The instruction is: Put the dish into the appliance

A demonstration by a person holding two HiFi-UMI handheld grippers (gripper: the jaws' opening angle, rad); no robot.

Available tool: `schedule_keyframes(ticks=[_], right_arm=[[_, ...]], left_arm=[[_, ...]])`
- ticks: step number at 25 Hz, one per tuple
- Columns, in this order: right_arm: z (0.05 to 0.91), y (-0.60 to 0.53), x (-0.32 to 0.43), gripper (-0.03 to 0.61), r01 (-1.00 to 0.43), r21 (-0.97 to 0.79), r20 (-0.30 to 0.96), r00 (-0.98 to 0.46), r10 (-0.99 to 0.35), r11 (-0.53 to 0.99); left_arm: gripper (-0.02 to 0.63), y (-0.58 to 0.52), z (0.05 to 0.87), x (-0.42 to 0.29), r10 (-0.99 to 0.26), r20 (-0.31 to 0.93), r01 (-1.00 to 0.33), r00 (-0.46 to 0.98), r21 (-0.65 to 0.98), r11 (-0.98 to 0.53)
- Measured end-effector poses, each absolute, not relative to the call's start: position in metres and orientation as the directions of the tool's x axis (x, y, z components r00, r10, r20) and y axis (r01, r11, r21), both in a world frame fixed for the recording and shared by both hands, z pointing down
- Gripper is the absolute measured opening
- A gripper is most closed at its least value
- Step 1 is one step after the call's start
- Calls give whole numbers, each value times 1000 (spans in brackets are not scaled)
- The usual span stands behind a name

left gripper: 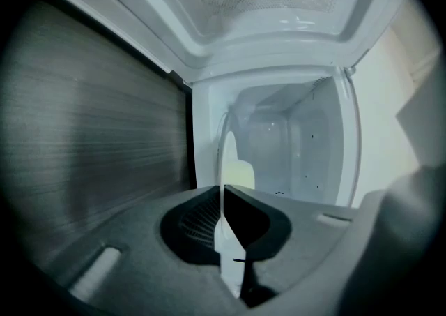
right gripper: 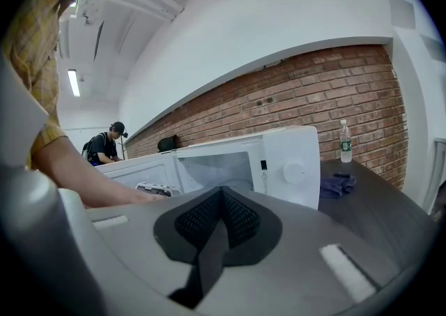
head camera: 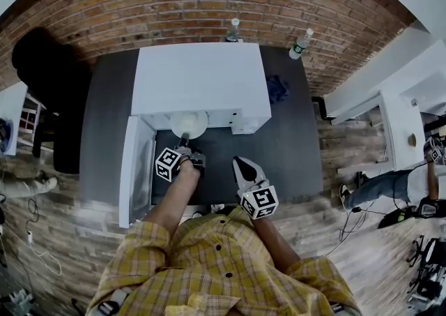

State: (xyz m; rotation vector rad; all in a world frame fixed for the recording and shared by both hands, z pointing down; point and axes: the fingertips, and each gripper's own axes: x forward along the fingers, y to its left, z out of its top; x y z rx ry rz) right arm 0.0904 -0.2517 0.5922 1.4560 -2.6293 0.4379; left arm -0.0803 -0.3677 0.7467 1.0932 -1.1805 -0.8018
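Where the head view looks down, the white box-shaped microwave stands on a dark matte table before a brick wall, its door open to the left. The round white dish is at the mouth of the cavity, held by the left gripper. In the left gripper view, the ribbed black pads are clamped on the thin dish, seen edge-on before the smooth white cavity. In the right gripper view, the right gripper is closed and empty. The small label beside the round knob is too small to read, like the one on the clear bottle.
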Motion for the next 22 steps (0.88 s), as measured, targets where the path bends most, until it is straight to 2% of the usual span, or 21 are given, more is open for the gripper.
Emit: schedule_keyframes(ticks=[13,22], right_arm=[[597,-257,93,-3,-843,-206,240,-536,-809,498],[601,-262,95,-3,-842,-212,250,-537,-806,495]], left_arm=[[16,-389,750,-77,-918,325,-63,228,945,320],[117,-395,761,-75,-906,360,-18,221,931,366]])
